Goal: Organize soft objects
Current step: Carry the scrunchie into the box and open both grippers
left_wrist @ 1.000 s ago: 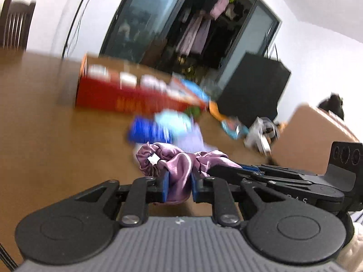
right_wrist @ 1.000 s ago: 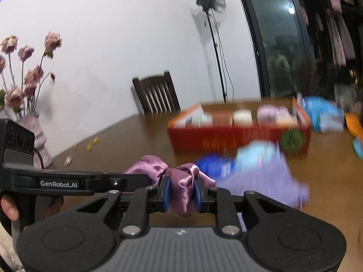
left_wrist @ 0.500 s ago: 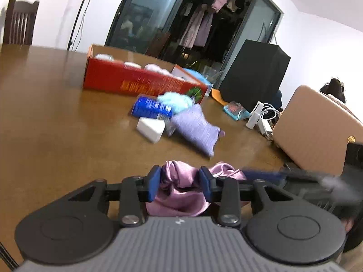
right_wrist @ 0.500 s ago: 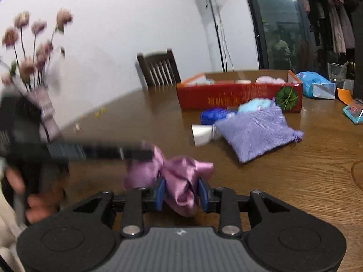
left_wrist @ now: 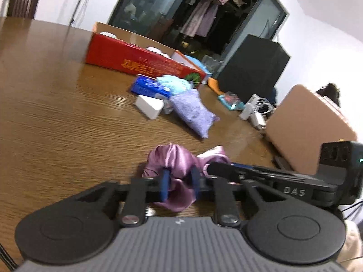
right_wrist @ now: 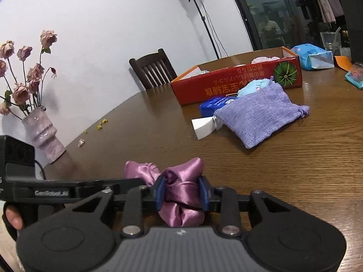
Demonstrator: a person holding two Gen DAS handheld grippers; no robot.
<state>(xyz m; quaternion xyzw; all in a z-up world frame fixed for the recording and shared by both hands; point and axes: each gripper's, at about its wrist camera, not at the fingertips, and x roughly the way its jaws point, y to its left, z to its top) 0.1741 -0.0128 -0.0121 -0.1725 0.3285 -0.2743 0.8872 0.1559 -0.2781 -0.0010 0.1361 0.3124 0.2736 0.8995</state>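
A purple satin scrunchie hangs stretched between both grippers just above the wooden table. My left gripper is shut on one side of it, its blue pads pinching the cloth. In the right wrist view the scrunchie bulges between the pads of my right gripper, whose jaws are closing on it. The other gripper's body reaches in from the side in each view. Further back lie a lavender knit pouch, a light blue fluffy item and a red cardboard box holding several pale items.
A blue pack and a white wedge-shaped item lie by the pouch. A vase of dried roses stands at the table's left edge, with a chair behind. A tan case and chargers sit to the right.
Both grippers have sunk toward the tabletop with the scrunchie between them. Each pair of jaws widened a little half a second ago and now stands narrower on the cloth.
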